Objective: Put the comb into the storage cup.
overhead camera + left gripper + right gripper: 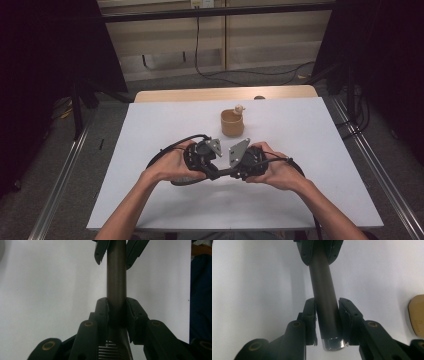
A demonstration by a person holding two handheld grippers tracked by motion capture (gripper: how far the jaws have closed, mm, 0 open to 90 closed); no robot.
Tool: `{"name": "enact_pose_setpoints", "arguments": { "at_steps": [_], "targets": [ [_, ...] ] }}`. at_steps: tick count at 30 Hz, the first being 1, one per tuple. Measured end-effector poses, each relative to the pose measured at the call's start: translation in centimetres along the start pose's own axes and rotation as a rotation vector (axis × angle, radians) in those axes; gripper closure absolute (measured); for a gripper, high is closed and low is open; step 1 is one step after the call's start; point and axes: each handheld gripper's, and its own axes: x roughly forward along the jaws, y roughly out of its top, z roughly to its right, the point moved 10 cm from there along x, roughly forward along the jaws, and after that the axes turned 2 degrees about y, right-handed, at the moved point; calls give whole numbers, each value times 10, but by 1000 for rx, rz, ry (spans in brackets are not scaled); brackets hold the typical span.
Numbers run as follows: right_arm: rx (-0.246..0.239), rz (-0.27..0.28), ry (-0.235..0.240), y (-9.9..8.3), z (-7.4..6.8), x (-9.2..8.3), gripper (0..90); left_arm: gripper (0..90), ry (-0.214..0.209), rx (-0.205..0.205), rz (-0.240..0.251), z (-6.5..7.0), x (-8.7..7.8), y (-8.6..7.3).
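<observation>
right tongs (328, 322) clenched on dark rod (324, 290), left tongs (117, 315) gripping its other end

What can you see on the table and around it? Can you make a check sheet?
Surface: white sheet laid over a wooden table.
Job's things: one dark rod with a shiny metal end, held level above the sheet between both grippers.
Clutter: a small wooden cup with a little light thing on its rim, behind the hands.
Grippers: left gripper shut on the rod; right gripper shut on its other end, by the shiny tip.
Cables: a black cable loops from each gripper; another hangs down the back wall.
Surroundings: grey floor, metal rails at both sides, dark curtains.
</observation>
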Motion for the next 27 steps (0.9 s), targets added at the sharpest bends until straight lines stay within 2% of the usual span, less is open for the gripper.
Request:
{"name": "enact_pose_setpoints", "arguments": {
  "at_steps": [2,7,21,27],
  "targets": [
    [0,-1,0,0,0,1,677,729,2,-12,7,0,1,0],
    [-16,-6,7,-1,-1,2,692,729,-2,12,-7,0,1,0],
    [-65,-26,41,-6,-5,6,720,727,-17,13,5,1,2,2],
    [-81,-28,36,-7,-5,6,723,727,-19,19,6,1,2,2]
  ]
}}
